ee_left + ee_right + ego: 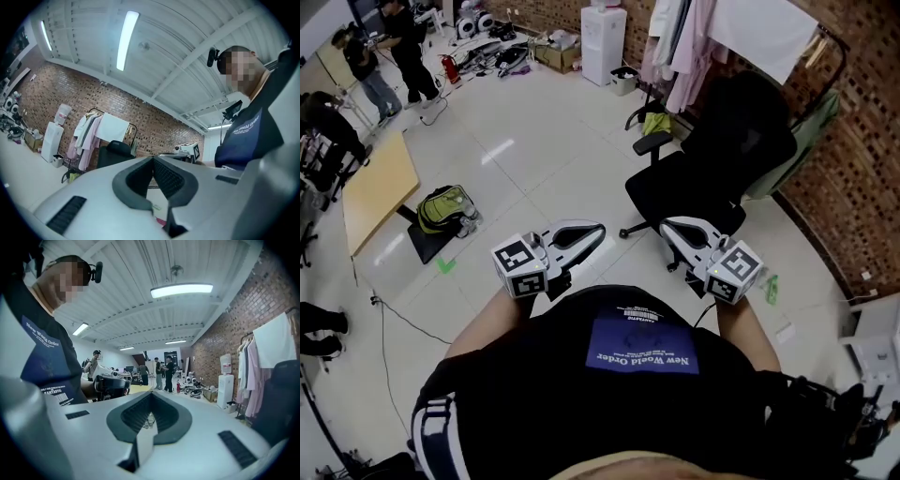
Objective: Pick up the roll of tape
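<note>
The left gripper (598,229) and right gripper (667,225) are held level, jaws pressed together, nothing gripped, near a black chair (727,155).

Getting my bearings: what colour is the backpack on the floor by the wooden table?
The backpack is yellow-green with grey parts; head view shows it best.

cut off: legs (323,321) at edge | unclear: floor clutter (502,56), perhaps cables

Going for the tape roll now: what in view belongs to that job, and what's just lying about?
Job: left gripper, right gripper, both shut and empty. No tape roll shows in any view.
Lying about: office chair, green backpack, wooden board, water dispenser, hanging clothes.
</note>
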Available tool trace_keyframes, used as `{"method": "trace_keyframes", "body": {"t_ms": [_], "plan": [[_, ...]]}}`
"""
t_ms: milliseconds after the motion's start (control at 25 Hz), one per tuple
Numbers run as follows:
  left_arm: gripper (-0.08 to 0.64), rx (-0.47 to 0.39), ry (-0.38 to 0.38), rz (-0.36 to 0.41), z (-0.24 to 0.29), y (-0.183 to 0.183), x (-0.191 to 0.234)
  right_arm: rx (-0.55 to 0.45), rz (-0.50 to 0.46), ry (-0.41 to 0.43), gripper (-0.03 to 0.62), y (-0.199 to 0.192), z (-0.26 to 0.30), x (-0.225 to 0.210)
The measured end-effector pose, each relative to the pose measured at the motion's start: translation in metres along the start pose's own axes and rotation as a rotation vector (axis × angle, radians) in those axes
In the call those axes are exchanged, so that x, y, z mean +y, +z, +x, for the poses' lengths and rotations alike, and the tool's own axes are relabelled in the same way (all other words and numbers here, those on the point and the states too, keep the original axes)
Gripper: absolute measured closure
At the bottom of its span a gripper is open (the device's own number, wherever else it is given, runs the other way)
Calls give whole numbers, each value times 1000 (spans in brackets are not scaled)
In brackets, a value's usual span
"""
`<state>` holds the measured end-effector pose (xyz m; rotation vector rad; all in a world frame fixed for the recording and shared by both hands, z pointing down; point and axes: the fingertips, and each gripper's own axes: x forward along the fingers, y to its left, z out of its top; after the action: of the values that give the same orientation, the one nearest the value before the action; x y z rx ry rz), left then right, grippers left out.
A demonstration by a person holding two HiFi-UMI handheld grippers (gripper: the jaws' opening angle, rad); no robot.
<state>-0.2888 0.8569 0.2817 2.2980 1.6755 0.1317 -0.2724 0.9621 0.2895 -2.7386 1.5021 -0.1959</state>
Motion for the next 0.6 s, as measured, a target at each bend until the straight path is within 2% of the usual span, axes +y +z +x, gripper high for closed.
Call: {"method": "trace_keyframes", "body": {"t_ms": [200,320,400,520,600], "plan": [[552,17,2,19,-31,28,67,-25,28,-22,607,11,60,-24],[553,-17,1,5,-33,49,93,-7,44,-9,607,9,90,-44],[553,-21,15,-3,-39,50,107,5,59,8,607,7,109,-57],[553,4,89,23,-58,45,139,12,61,61,607,11,147,-73],[553,-6,160,13,-72,48,161,17,51,119,607,14,176,-83]]}}
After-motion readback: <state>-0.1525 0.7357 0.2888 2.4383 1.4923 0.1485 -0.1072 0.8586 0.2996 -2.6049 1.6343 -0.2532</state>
